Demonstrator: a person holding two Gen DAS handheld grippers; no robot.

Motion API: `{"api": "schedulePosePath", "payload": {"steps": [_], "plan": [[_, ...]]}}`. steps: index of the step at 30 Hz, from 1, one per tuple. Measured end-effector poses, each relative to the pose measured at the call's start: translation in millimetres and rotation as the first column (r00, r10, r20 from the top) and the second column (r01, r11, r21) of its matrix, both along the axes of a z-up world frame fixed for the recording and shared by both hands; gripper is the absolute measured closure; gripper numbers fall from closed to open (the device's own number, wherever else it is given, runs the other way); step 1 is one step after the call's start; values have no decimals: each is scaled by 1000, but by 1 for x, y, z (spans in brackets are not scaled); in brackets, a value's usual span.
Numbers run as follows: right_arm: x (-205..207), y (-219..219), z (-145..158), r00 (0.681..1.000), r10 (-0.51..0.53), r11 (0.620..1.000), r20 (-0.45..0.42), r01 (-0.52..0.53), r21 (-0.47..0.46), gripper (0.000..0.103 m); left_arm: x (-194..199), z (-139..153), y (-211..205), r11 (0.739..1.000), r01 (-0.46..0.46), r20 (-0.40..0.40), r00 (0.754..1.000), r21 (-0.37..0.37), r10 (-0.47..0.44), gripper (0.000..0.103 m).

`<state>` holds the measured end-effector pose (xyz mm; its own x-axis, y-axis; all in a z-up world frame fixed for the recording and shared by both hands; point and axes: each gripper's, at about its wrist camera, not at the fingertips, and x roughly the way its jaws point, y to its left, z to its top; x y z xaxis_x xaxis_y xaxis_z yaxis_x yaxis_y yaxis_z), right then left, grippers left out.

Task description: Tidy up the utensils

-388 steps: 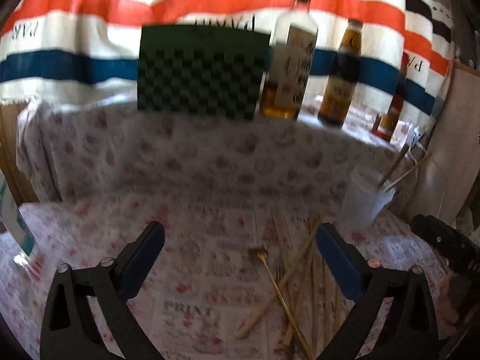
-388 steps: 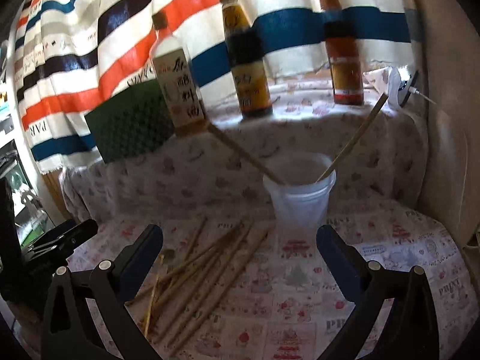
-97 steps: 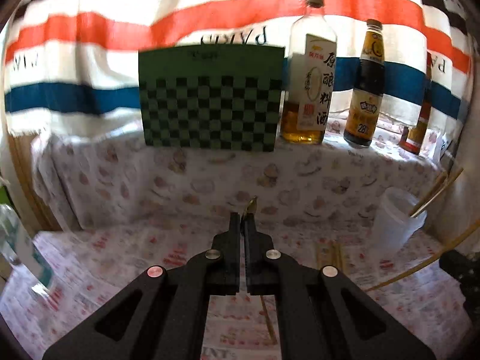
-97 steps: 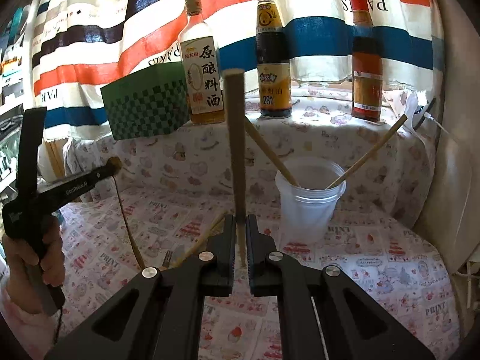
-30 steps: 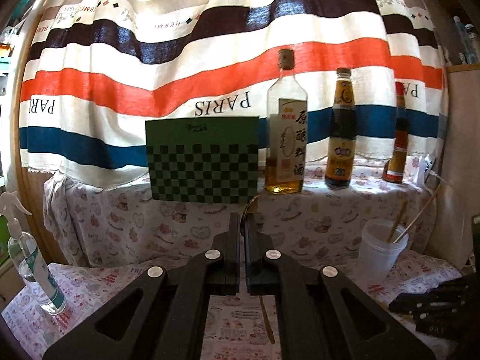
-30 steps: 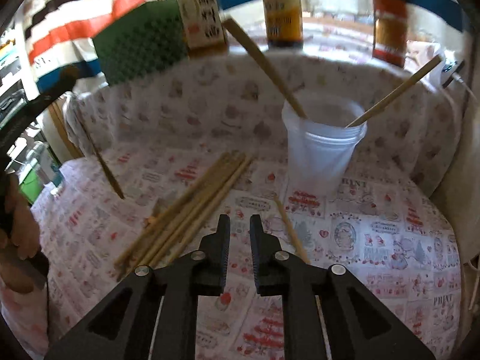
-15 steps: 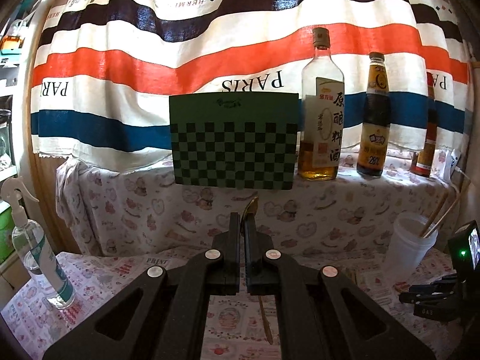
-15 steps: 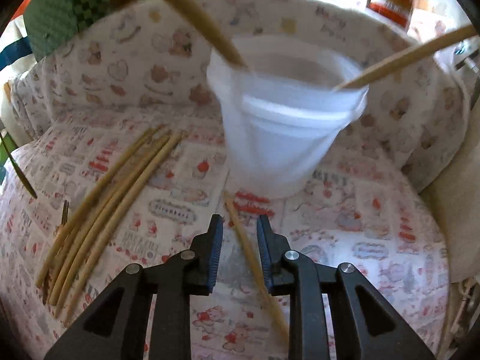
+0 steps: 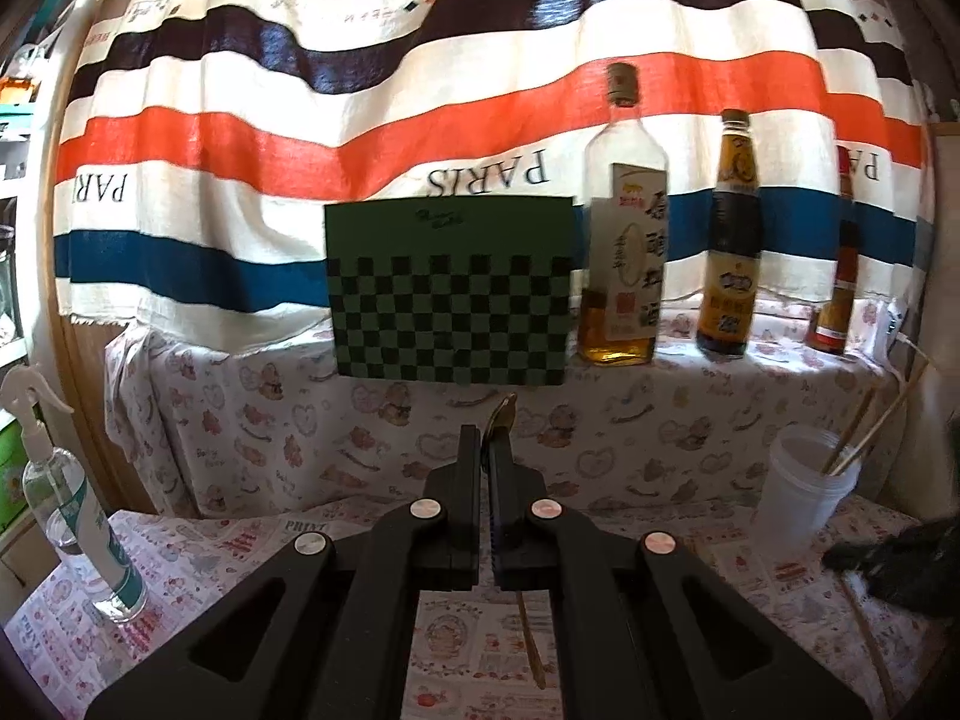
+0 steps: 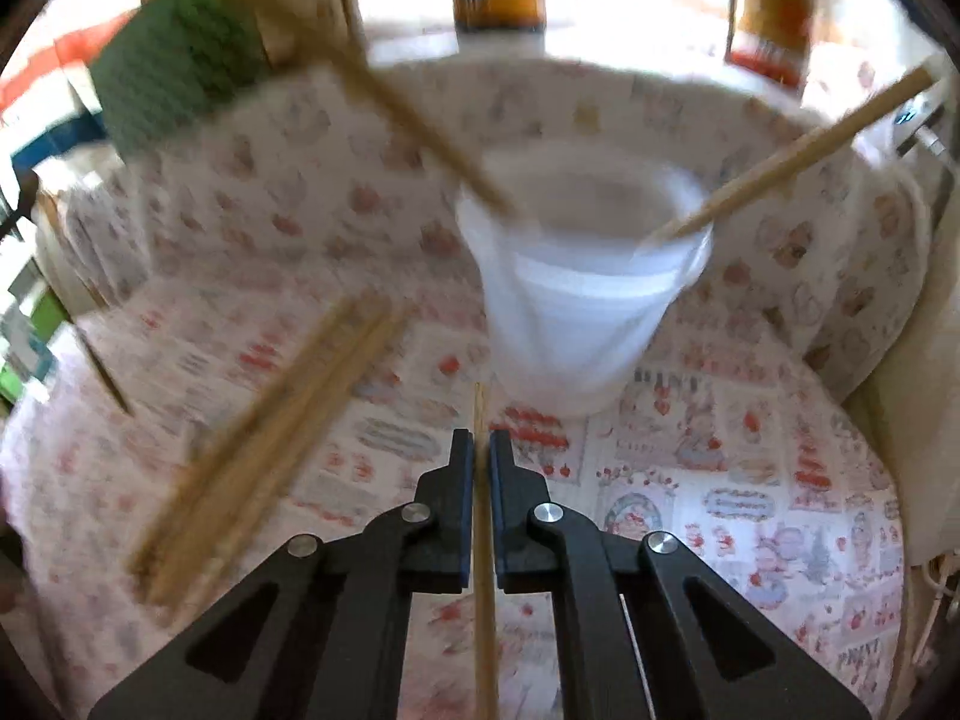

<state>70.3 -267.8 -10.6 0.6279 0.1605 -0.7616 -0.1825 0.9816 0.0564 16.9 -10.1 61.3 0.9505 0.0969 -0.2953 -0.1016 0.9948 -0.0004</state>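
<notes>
Wooden and pale, a single chopstick (image 10: 483,546) now sits pinched between the closed fingers of the right claw (image 10: 480,450), which half a second ago straddled it with a gap, so this stick looks ready to lift toward the white cup (image 10: 576,300) just ahead on the bench (image 10: 750,480). The left claw (image 9: 485,441) stays clamped on a thin gold utensil (image 9: 503,414), raised. Two chopsticks lean in the cup; a loose bundle (image 10: 264,450), blurred beyond counting, lies left; three bottles stand behind.
</notes>
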Motion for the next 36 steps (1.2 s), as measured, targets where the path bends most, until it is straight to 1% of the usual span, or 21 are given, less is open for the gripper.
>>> {"api": "schedulePosePath", "payload": {"steps": [4, 5, 7, 10, 12, 14, 17, 19, 21, 23, 25, 27, 28, 30, 33, 36], "plan": [[-36, -4, 61, 989, 18, 999, 148, -24, 35, 97, -1, 7, -14, 1000, 17, -19, 1000, 27, -16, 102], [-41, -4, 70, 985, 18, 999, 170, -25, 39, 97, -1, 9, -18, 999, 19, -24, 1000, 32, -18, 102], [-59, -10, 100, 969, 14, 998, 245, -29, 54, 97, 2, 11, -26, 999, 18, -43, 999, 50, -15, 101], [-75, -16, 128, 950, -8, 998, 313, -14, 67, 97, 6, 15, -37, 997, 21, -58, 998, 78, -17, 102], [-82, -23, 146, 936, -46, 996, 348, 18, 84, 97, 7, 21, -41, 998, 31, -63, 998, 63, -27, 102], [-84, -26, 162, 917, -66, 996, 394, 34, 88, 97, 10, 30, -43, 999, 49, -64, 997, 25, -47, 102], [-77, -21, 182, 897, -55, 996, 440, 19, 85, 97, 17, 50, -51, 996, 85, -55, 995, -41, -87, 102], [-73, -18, 193, 884, -47, 996, 465, 8, 85, 97, 21, 65, -59, 991, 110, -27, 993, -74, -112, 102], [-70, -16, 202, 863, -64, 997, 500, 29, 78, 97, 28, 77, -70, 987, 134, 3, 991, -84, -134, 102], [-67, -15, 207, 839, -79, 996, 539, 43, 79, 97, 41, 83, -80, 988, 123, 6, 992, -89, -123, 102], [-63, -17, 210, 826, -88, 994, 557, 41, 97, 97, 56, 88, -89, 989, 111, -1, 994, -100, -112, 102], [-62, -21, 213, 806, -94, 993, 584, 32, 114, 97, 69, 94, -97, 985, 123, 3, 992, -119, -124, 101], [-61, -24, 216, 791, -99, 992, 604, 32, 119, 97, 74, 97, -101, 984, 126, 10, 992, -124, -126, 102], [-57, -28, 220, 773, -113, 991, 625, 41, 129, 97, 82, 102, -110, 981, 143, 32, 990, -127, -140, 102], [-49, -36, 221, 769, -126, 988, 627, 40, 150, 97, 92, 104, -125, 975, 179, 73, 983, -135, -170, 102], [-41, -43, 215, 767, -132, 986, 628, 40, 159, 97, 99, 99, -140, 965, 228, 106, 971, -131, -215, 101]]}}
